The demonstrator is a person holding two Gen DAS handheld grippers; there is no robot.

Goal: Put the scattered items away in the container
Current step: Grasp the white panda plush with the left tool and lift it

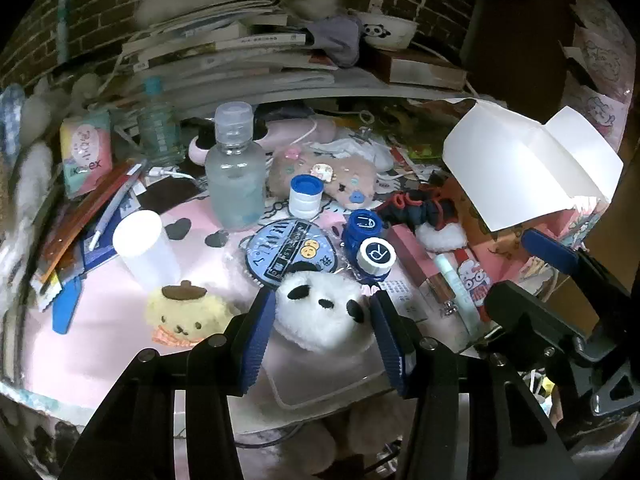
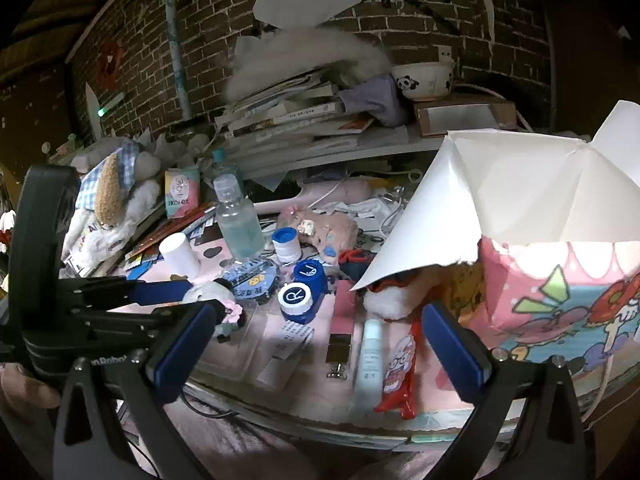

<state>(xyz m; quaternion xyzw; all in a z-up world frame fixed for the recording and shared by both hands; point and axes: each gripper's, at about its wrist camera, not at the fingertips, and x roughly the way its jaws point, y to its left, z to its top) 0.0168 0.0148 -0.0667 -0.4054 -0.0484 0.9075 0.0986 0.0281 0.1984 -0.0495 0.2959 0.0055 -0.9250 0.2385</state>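
Two tools are out over my cluttered table (image 1: pixel 100 344); my left tool (image 1: pixel 322 320) sits low near the front edge, its blue fingers (image 1: pixel 256 332) on either side of the white panda plush (image 1: pixel 324 312), just beside its fur, though I cannot tell whether they press it; my right tool (image 2: pixel 320 344) hangs wide open and empty above the pale tube (image 2: pixel 370 360) and red clip (image 2: pixel 400 372); the pink cartoon-printed container (image 2: pixel 560 304), white paper liner (image 2: pixel 500 192) sticking out, stands just right of it.
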